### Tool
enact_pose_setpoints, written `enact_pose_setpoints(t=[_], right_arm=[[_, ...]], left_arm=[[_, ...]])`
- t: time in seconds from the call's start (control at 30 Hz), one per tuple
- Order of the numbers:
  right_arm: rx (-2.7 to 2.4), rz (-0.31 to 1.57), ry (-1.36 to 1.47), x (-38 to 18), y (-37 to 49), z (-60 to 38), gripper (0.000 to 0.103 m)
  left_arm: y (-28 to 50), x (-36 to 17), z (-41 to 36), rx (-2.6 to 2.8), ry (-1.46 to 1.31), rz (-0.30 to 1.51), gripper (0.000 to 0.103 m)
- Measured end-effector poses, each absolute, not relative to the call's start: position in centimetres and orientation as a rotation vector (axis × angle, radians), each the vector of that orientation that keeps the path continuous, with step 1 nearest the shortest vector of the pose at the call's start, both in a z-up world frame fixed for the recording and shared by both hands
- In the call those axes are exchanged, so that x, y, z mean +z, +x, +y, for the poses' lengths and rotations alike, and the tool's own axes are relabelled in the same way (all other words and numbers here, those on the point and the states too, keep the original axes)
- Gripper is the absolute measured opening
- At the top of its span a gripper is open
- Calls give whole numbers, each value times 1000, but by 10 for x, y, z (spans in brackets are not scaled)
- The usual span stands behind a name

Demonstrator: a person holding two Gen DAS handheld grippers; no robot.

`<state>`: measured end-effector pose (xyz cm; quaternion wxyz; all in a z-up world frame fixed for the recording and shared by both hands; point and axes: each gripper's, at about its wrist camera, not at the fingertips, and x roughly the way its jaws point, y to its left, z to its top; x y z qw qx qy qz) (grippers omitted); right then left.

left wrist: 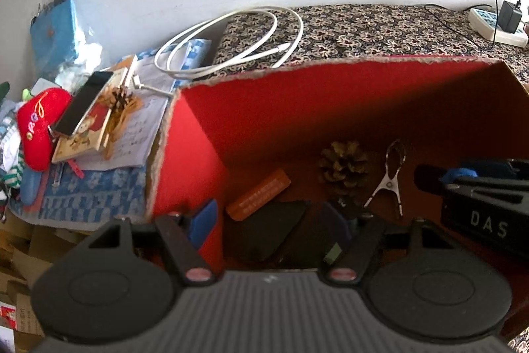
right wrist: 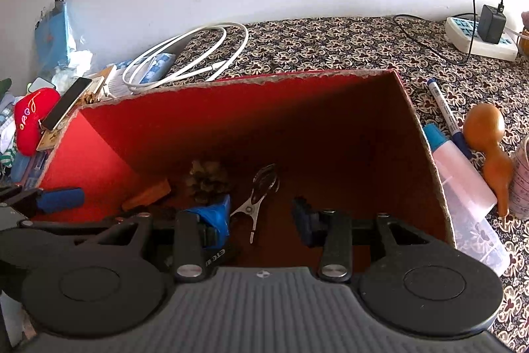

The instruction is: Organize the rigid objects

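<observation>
Inside red box (left wrist: 330, 108), left fingers (left wrist: 274, 220) gape; right fingers (right wrist: 261, 214) apart, seemingly empty

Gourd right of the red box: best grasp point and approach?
Grip the gourd at its narrow waist, coming from above, jaws across the neck. It lies on the patterned cloth, bulbs either side; the marker and a clear container crowd its left.

Pinecone (left wrist: 344, 167) in box (left wrist: 198, 134) — clip (left wrist: 388, 177) beside.
</observation>
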<state>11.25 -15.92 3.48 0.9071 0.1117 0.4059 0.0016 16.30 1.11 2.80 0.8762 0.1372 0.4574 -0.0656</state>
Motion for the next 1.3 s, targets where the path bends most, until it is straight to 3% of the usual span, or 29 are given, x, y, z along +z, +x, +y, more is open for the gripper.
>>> enact_pose_setpoints(t=[1.3], right_arm=[[-40,803,220,37,108,-157,26]], left_arm=[[172,27,12,-169,289,938,73]])
